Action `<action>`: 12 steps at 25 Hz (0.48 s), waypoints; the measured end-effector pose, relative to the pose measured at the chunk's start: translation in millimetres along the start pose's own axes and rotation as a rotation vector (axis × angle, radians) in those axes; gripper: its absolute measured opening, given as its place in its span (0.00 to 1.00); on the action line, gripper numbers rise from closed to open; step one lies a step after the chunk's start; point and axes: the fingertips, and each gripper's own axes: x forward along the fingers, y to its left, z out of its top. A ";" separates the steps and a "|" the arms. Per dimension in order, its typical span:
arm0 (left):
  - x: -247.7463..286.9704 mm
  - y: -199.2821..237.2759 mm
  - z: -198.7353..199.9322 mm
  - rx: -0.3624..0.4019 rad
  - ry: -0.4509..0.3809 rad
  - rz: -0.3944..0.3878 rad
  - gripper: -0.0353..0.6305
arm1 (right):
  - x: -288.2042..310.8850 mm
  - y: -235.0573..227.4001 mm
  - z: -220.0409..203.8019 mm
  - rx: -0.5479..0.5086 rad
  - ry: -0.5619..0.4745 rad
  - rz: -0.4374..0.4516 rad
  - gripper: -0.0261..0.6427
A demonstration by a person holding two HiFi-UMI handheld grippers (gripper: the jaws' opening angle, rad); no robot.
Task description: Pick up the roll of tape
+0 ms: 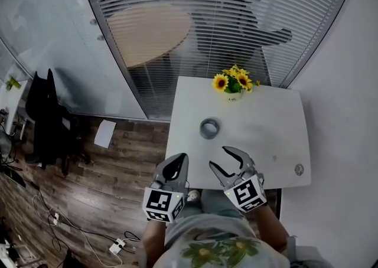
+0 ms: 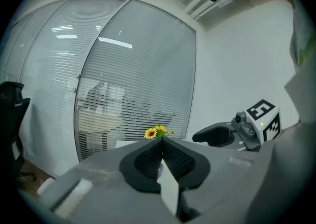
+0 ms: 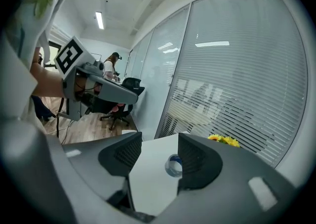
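Observation:
A grey roll of tape (image 1: 209, 128) lies flat on the white table (image 1: 277, 125), a little left of its middle. In the right gripper view the roll of tape (image 3: 173, 165) shows ahead between the jaws, partly hidden by the right one. My right gripper (image 1: 226, 162) hovers over the table's near edge, short of the roll, jaws wide apart and empty. My left gripper (image 1: 175, 166) hangs off the table's near left corner with its jaws closed together. In the left gripper view, the left gripper (image 2: 162, 155) has its pads meeting with nothing between them.
A small pot of sunflowers (image 1: 234, 82) stands at the table's far edge, behind the roll. A small round disc (image 1: 299, 169) lies near the front right corner. Glass walls with blinds (image 1: 224, 19) rise beyond the table. A white wall (image 1: 348, 113) runs along the right, with wood floor (image 1: 112, 166) to the left.

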 end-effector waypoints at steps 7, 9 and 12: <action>12.5 10.6 -10.7 -0.008 0.015 0.017 0.06 | 23.0 -6.3 -23.3 -0.004 0.056 0.029 0.37; 18.1 12.8 -12.0 -0.002 0.023 0.017 0.06 | 30.3 -10.2 -29.0 -0.002 0.071 0.038 0.37; 27.6 18.3 -12.2 0.008 0.033 0.017 0.06 | 42.9 -18.8 -35.2 0.012 0.077 0.048 0.36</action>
